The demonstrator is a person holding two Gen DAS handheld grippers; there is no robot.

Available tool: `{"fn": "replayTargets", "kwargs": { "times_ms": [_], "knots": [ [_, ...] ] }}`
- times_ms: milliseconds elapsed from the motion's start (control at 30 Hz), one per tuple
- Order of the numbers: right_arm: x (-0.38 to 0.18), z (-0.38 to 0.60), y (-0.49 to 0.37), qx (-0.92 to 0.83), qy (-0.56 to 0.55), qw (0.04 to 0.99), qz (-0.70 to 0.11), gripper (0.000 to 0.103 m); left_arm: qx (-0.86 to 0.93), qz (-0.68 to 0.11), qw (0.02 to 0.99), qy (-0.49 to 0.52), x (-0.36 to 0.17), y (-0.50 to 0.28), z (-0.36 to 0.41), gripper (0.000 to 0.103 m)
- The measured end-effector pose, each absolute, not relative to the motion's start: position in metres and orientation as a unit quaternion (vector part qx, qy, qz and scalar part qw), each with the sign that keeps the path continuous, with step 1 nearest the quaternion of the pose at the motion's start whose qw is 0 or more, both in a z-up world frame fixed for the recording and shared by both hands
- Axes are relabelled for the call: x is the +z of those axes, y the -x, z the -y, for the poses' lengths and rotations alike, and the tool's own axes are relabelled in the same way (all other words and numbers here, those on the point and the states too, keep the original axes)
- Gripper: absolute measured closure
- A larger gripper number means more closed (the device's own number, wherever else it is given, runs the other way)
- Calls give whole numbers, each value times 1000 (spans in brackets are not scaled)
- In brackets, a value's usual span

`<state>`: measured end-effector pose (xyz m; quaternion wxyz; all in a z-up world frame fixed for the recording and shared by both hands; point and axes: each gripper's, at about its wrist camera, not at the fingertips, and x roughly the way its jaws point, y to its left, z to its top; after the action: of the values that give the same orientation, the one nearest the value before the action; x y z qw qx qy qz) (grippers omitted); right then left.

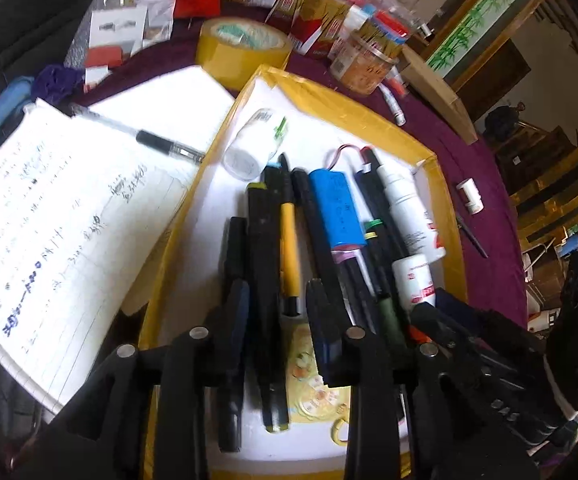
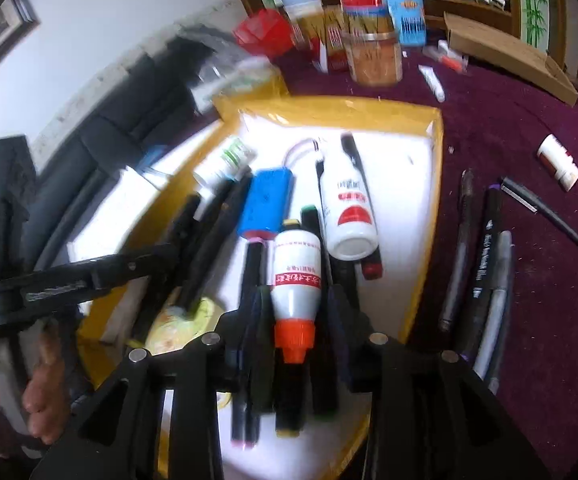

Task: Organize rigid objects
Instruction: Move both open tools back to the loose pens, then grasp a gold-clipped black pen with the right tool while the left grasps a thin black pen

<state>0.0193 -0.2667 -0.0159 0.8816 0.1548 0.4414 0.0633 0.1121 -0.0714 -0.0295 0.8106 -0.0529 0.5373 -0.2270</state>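
Observation:
A yellow-edged tray (image 1: pixel 373 120) (image 2: pixel 435 148) with a white floor holds black markers (image 1: pixel 263 248), a yellow pen (image 1: pixel 289 252), a blue battery pack (image 1: pixel 339 210) (image 2: pixel 267 204), and white bottles (image 1: pixel 409 212) (image 2: pixel 349 216). My left gripper (image 1: pixel 279 300) hangs open over the markers, empty. My right gripper (image 2: pixel 295 300) is open with its fingers either side of a small white bottle with an orange cap (image 2: pixel 295 280), which lies in the tray. The right gripper also shows at the lower right of the left wrist view (image 1: pixel 469 332).
An open notebook (image 1: pixel 69 208) with a pen (image 1: pixel 137 134) lies left of the tray. A tape roll (image 1: pixel 245 50), jars and boxes (image 1: pixel 365 64) crowd the far side. On the purple cloth right of the tray lie several pens (image 2: pixel 481 256) and a small white bottle (image 2: pixel 559 162).

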Motion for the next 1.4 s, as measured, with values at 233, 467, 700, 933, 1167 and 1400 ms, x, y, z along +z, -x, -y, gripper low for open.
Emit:
{"fn": "replayTargets", "kwargs": {
  "times_ms": [233,467,700,933,1167,1400],
  "knots": [
    [8,332,32,106,-200,896,-383,67,-238,-473,848,16,15,-57,104,48],
    [-11,430,37,2,-175,886,-429,60,-317,-477,820,-4,24,-18,164,46],
    [-20,491,-3,-42,-152,881,-446,60,-340,-483,807,-26,23,-3,190,46],
    [-45,483,-51,-21,-81,867,-491,60,-335,-494,802,-21,18,4,188,46],
    [-59,457,-43,-16,-34,869,-494,89,-337,-498,799,-20,16,6,191,46],
    [-62,438,11,-35,-53,866,-496,95,-358,-499,789,-32,16,13,212,46]
  ]
}}
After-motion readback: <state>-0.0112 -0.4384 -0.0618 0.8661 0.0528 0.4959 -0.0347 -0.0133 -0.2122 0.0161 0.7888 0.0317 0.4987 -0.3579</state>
